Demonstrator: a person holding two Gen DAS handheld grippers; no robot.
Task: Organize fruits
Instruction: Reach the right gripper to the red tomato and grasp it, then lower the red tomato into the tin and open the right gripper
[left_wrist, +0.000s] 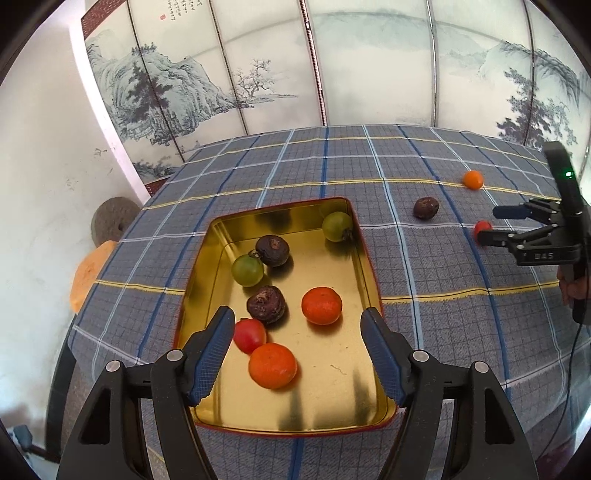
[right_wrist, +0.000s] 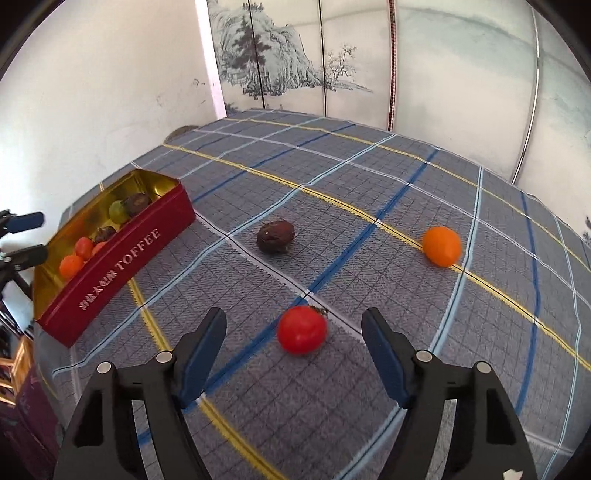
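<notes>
A gold-lined red toffee tin (left_wrist: 365, 258) (right_wrist: 122, 254) sits on the plaid tablecloth and holds several fruits: two oranges, two green tomatoes, two dark brown fruits and a red tomato (left_wrist: 250, 335). My left gripper (left_wrist: 297, 325) is open and empty above the tin's near end. On the cloth lie a red tomato (right_wrist: 302, 329) (left_wrist: 482, 226), a dark brown fruit (right_wrist: 275, 236) (left_wrist: 426, 208) and an orange (right_wrist: 441, 246) (left_wrist: 473, 179). My right gripper (right_wrist: 294, 328) (left_wrist: 487, 223) is open, its jaws either side of the red tomato, not touching it.
The plaid cloth (right_wrist: 369, 177) covers the whole table. A painted folding screen (left_wrist: 295, 66) stands behind the table. A white wall is at the left, with a round stone object (left_wrist: 112, 221) and an orange cushion (left_wrist: 88, 275) beyond the table's left edge.
</notes>
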